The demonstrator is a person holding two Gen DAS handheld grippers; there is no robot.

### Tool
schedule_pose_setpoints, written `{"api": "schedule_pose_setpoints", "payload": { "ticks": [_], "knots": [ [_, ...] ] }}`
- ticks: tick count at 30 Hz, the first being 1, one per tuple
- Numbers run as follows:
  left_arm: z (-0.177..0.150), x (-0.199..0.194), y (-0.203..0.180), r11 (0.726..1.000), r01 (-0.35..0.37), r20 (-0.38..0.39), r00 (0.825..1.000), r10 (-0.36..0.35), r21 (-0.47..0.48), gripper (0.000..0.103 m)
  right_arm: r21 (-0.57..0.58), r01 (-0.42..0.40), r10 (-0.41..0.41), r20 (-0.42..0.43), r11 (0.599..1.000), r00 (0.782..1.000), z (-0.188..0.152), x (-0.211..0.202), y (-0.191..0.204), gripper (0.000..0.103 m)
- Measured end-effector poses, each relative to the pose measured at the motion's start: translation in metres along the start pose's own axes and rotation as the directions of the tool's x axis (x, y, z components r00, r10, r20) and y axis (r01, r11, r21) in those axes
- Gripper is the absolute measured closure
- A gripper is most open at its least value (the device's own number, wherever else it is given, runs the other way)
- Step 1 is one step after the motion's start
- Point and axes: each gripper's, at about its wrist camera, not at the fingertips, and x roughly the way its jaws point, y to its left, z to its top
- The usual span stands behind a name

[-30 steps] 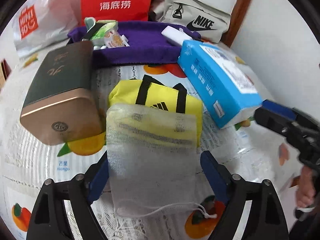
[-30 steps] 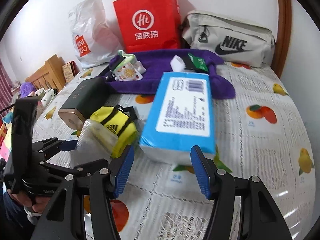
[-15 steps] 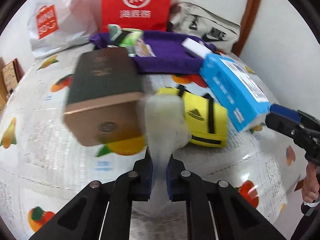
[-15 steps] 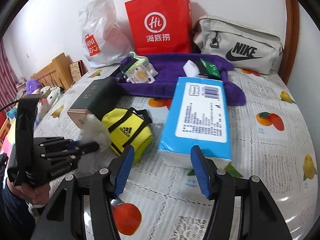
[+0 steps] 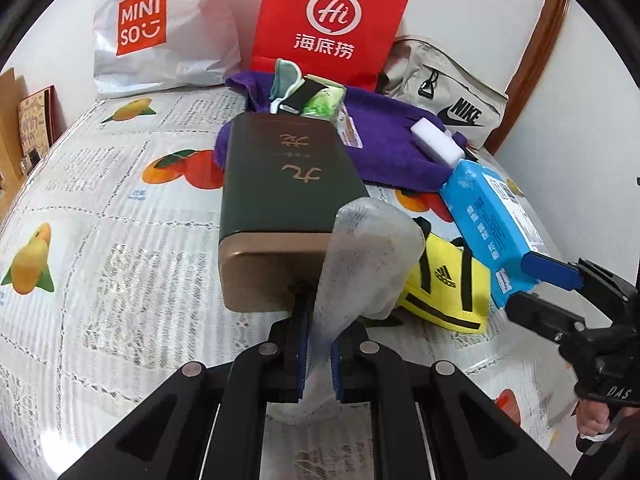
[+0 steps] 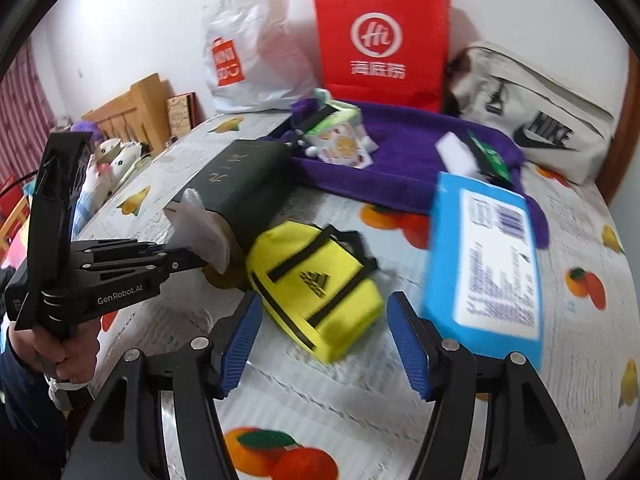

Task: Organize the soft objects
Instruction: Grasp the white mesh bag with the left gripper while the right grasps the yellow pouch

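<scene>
Left gripper: the left gripper (image 5: 319,354), at lower centre of the left wrist view, has its blue pads clamped on the neck of a white mesh drawstring pouch (image 5: 362,264).
Mesh pouch: it stands up from the pads and hides part of the dark green box with a gold end (image 5: 280,204); in the right wrist view it shows at centre left (image 6: 202,232).
Right gripper: the right gripper (image 6: 324,340), at lower centre of its own view, has just been spreading its jaws; they stand apart with nothing pressed between the blue pads.
Yellow bag: a small yellow fabric bag with black straps (image 6: 316,280) lies on the fruit-print tablecloth (image 6: 580,360) just beyond the right gripper's fingertips, between the dark box and a blue rectangular tissue pack (image 6: 486,264).
Background: a purple towel (image 6: 404,148), red paper bag (image 6: 380,40), white plastic bag (image 6: 248,40) and grey pouch (image 6: 536,112) line the upper frame.
</scene>
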Motion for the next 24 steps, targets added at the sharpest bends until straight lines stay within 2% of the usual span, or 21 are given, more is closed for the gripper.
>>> {"api": "schedule_pose_setpoints", "payload": {
  "ticks": [9, 12, 14, 15, 20, 21, 24],
  "knots": [
    [-0.003, -0.005, 0.025, 0.999, -0.002, 0.002, 1.000, 0.002, -0.032, 0.093, -0.152, 0.036, -0.045, -0.057, 0.988, 0.997, 0.007, 0.041, 0.035, 0.036],
    [-0.005, -0.006, 0.031, 0.999, 0.011, 0.000, 1.000, -0.011, -0.046, 0.093, -0.200, 0.075, -0.091, -0.075, 0.977, 0.993, 0.006, 0.056, 0.044, 0.035],
    [-0.007, -0.007, 0.033, 0.999, 0.017, -0.001, 1.000, -0.017, -0.050, 0.093, -0.224, 0.109, -0.130, -0.079, 0.969, 0.988, 0.005, 0.063, 0.047, 0.030],
    [-0.007, -0.007, 0.034, 0.998, 0.022, -0.001, 1.000, -0.022, -0.052, 0.093, -0.228, 0.121, -0.142, -0.079, 0.966, 0.987, 0.005, 0.066, 0.047, 0.027],
    [-0.008, -0.006, 0.037, 0.997, 0.041, -0.002, 0.999, -0.041, -0.068, 0.093, -0.187, 0.139, -0.151, -0.055, 0.973, 0.987, 0.004, 0.076, 0.041, 0.026],
    [-0.009, -0.006, 0.036, 0.997, 0.043, -0.003, 0.999, -0.044, -0.068, 0.093, -0.162, 0.135, -0.146, -0.056, 0.978, 0.988, 0.006, 0.077, 0.037, 0.028],
    [-0.010, -0.006, 0.036, 0.996, 0.047, -0.006, 0.999, -0.047, -0.070, 0.093, -0.130, 0.154, -0.162, -0.055, 0.980, 0.985, 0.010, 0.078, 0.030, 0.060]
  ]
}}
